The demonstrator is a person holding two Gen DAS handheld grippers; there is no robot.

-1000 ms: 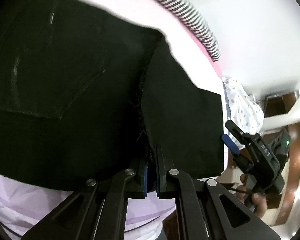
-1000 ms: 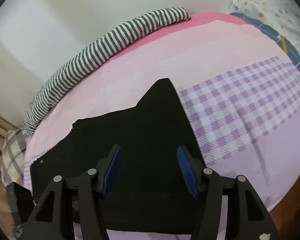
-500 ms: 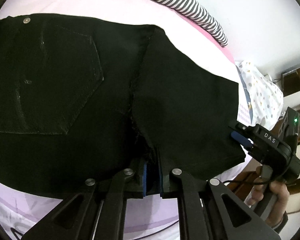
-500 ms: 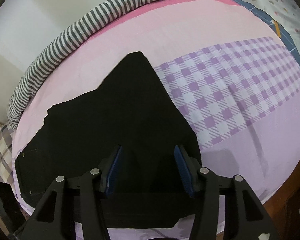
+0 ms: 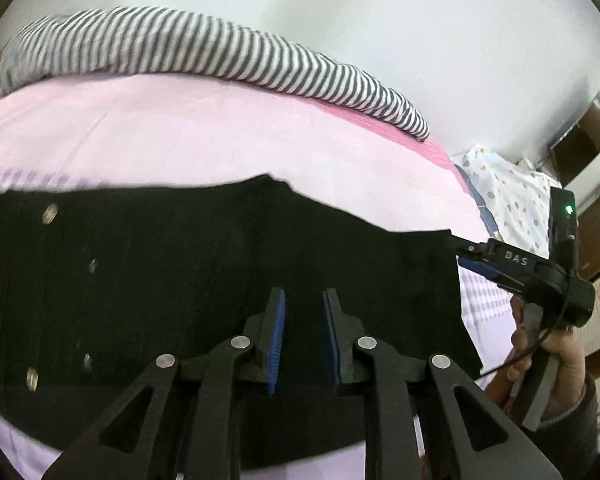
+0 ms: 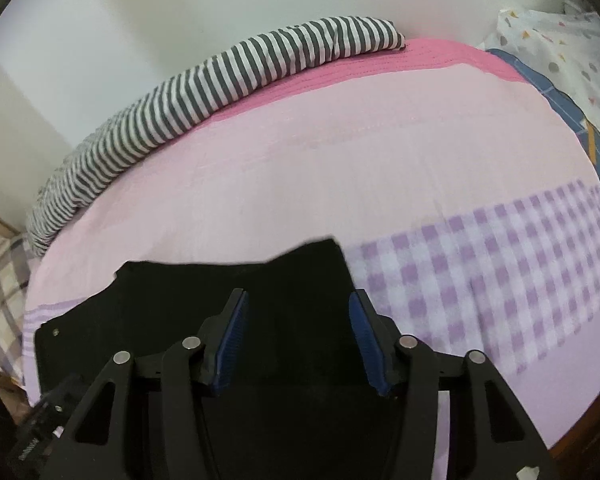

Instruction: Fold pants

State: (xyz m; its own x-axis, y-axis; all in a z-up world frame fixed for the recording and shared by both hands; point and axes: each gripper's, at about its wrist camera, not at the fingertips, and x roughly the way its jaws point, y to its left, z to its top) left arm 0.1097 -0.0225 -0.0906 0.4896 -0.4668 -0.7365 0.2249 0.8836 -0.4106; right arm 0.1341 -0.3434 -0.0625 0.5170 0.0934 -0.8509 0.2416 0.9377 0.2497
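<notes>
Jaws on the left gripper [image 5: 303, 312] are opening, nothing pinched between the blue pads; those of the right gripper [image 6: 298, 322] stand wider and are closing, also empty. Both hover above the black pants [image 5: 180, 280], which lie folded and flat on the pink bedsheet [image 6: 300, 160]. Only the left wrist view shows the right gripper from outside, at the pants' far corner, with the person's hand [image 5: 556, 364] on its handle. Only the right wrist view shows the purple checked band [image 6: 500, 264]. Whether that gripper touches the cloth is unclear. Motion blur softens the pants' rivets.
</notes>
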